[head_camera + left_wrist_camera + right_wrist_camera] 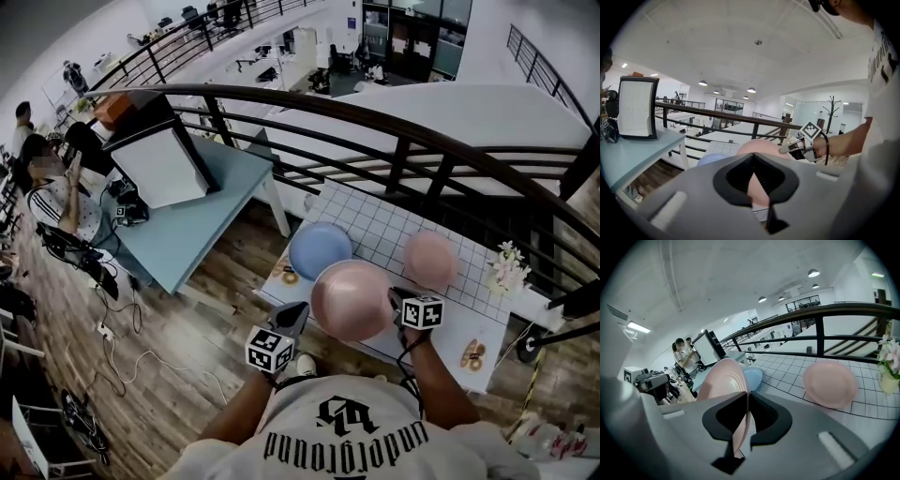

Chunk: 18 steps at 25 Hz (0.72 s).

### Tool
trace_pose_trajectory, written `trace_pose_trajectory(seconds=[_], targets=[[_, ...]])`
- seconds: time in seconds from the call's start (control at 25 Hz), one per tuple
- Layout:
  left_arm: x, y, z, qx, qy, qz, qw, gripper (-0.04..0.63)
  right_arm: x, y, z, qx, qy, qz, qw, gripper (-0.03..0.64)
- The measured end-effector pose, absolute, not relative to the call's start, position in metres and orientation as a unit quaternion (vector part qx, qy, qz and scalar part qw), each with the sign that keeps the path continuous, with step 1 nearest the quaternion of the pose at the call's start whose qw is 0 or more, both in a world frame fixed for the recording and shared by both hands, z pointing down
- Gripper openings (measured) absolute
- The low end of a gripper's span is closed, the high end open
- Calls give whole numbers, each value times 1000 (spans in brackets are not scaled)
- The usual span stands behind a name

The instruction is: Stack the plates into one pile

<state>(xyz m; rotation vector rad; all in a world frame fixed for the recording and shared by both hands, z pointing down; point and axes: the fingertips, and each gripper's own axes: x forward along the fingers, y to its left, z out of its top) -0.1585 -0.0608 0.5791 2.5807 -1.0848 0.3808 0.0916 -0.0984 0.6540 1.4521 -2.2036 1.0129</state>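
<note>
The white gridded tabletop (pixel 375 220) stood against a dark railing (pixel 403 141), with wooden floor (pixel 187 328) below it. Three plates were in sight. The largest in view, a pink plate (pixel 352 300), was off the tabletop and tilted up on its edge over the near side, partly covering the blue plate (pixel 320 249) in the head view. The blue plate lay flat on the grid toward the left. A second pink plate (pixel 429 260) lay flat to the right, well apart from the blue one.

The right claw (pixel 394 300) was clamped on the raised pink plate's right rim, and its own view showed the rim running straight through the closed jaws. The left claw (pixel 298 314) sat just beside that plate's left edge. Its jaws met at the tips and gripped nothing, and only the plate's pink showed through the slit between them.

A small bunch of pale flowers (pixel 507 267) stood at the tabletop's right end, near the second pink plate.
</note>
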Motion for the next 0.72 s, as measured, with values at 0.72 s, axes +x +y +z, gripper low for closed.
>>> trace_pose_trajectory(seconds=[0.72], targets=[[-290, -107, 572, 906, -374, 122, 155, 49, -28, -136, 646, 523, -761, 359, 136, 26]])
